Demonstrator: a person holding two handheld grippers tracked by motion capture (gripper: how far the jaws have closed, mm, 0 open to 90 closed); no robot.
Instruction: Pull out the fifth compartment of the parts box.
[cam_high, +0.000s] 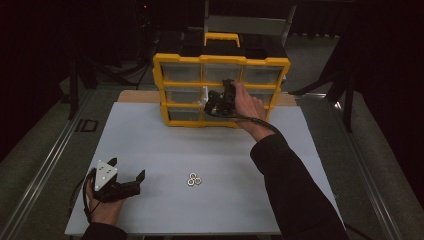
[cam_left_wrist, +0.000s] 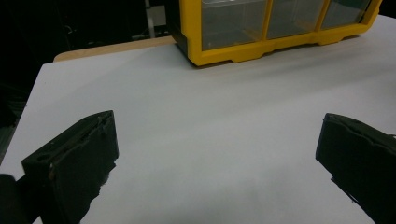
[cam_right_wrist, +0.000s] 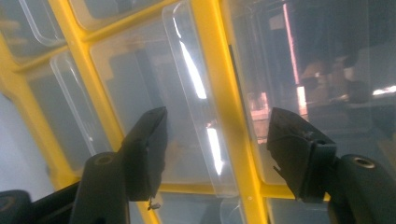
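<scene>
1. Left gripper (cam_high: 131, 173) sits low near the front left corner of the white worktop (cam_high: 150, 150), held in the left hand (cam_high: 102, 207); in its own view the jaws stand wide apart with bare worktop between them, nothing held.
2. Three small metal rings (cam_high: 194, 179) lie clustered near the front edge, about mid-width, to the right of the left gripper and well apart from it. The left hand is far the nearer to them.
3. The yellow drawer cabinet (cam_high: 160, 65) stands at the back edge of the worktop, its clear drawers facing the person.
4. The right gripper (cam_high: 212, 101) is up against the cabinet's front at the middle row, carried by the right hand (cam_high: 248, 106). In the right gripper view its jaws are partly apart and straddle the clear drawer handle (cam_right_wrist: 201, 98), a raised lip whose long axis runs between them; neither pad looks to press on it yet.
5. The handle lies straight ahead of the jaws, so I judge the coming move needs only a squeeze, then a pull toward the front edge.
</scene>
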